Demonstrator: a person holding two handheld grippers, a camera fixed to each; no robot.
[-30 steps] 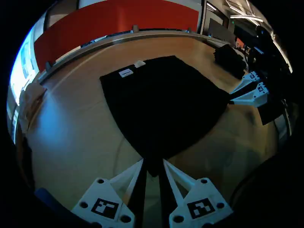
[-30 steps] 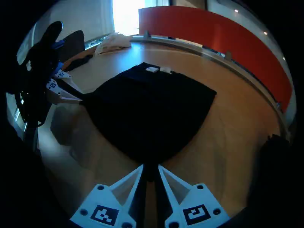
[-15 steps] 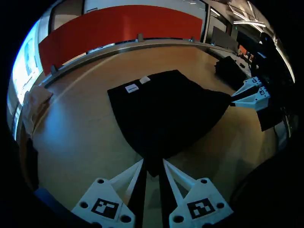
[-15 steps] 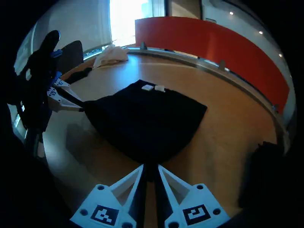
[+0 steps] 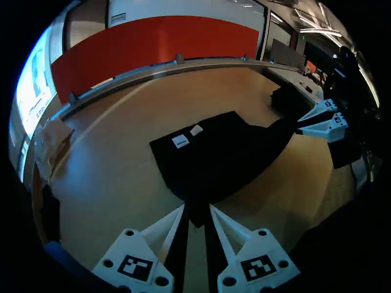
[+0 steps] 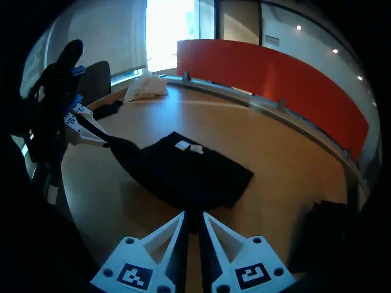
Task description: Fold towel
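Where the 2 white fingers of the left gripper [image 5: 197,207] meet at the bottom centre of the left gripper view, they are closed on a corner of the black towel [image 5: 220,154], and dark cloth is seen pinched between their tips. At the bottom centre of the right gripper view, the right gripper [image 6: 194,215] is likewise clamped on another corner of the same towel. Each gripper is also caught by the other's camera: the right one at the right edge of the left gripper view, the left one at the left edge of the right gripper view, each with its tips on a towel corner.

Between the 2 grippers the near edge of the towel is held above the wooden table [image 5: 107,166], while its far part lies flat on the tabletop near the middle of both views. 2 small white tags [image 5: 181,141] are seen side by side at the towel's far edge.

A pale crumpled cloth [image 6: 145,86] lies on the table at the upper left of the right gripper view. A dark stack of cloth [image 5: 288,100] is seen at the upper right of the left gripper view. A red panel [image 5: 156,44] runs behind the table's far rim, across the top of that view.
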